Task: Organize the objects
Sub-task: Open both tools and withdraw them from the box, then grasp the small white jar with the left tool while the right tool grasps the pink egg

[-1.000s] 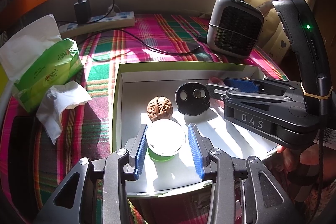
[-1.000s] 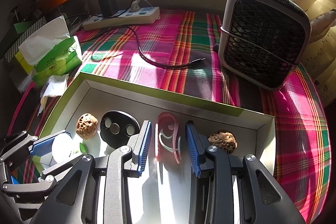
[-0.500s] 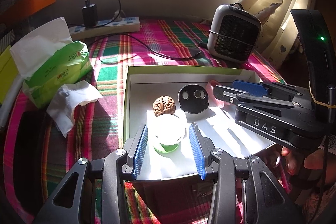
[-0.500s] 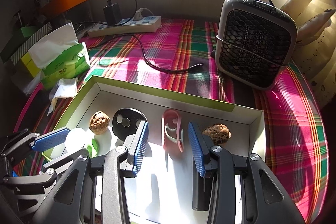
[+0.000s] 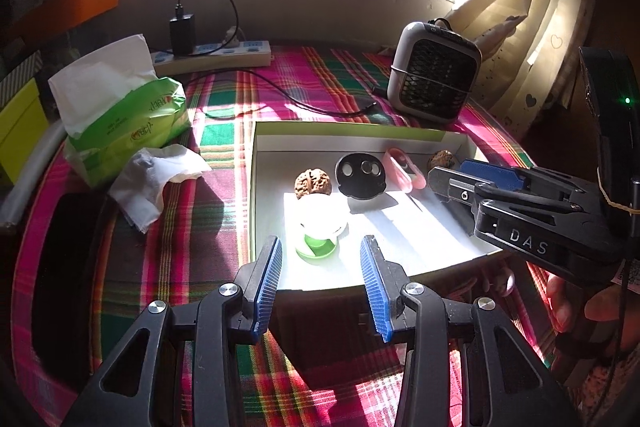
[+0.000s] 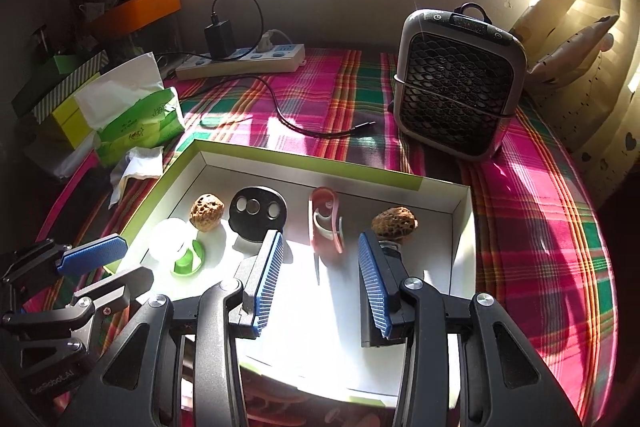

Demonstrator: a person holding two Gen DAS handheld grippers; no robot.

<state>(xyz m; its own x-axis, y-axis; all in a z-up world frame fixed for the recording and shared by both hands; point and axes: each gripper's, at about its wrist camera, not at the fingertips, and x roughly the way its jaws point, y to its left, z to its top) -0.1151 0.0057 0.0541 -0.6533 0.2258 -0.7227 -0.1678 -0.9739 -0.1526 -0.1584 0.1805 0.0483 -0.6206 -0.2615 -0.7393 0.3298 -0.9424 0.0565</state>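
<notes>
Both grippers hang over the near edge of the white tray [image 6: 460,219] with its lime-green rim, and neither one has anything in it. The left gripper [image 5: 320,283] stands parted, blue pads apart with only air between them, and the green-and-white cup [image 5: 320,227] sits just beyond its tips on the tray floor, touching nothing. The right gripper [image 6: 316,283] shows the same picture: jaws moderately apart, empty, and the pink clip [image 6: 326,223] lies just past the gap. Everything is lined up along the back of the tray: a walnut [image 6: 206,211] beside the cup, then the black disc with three holes [image 6: 258,213], the pink clip, and a second walnut [image 6: 394,221] near the right wall. The danger from here, I'd say, is crowding. The cup leans against its neighbouring walnut, so a careless re-approach could knock the nut rolling or tip the cup. The two grippers are close together too, and a sideways swing might clash them or catch the tray's thin wall and shunt the whole box across the plaid cloth [image 6: 540,227].
</notes>
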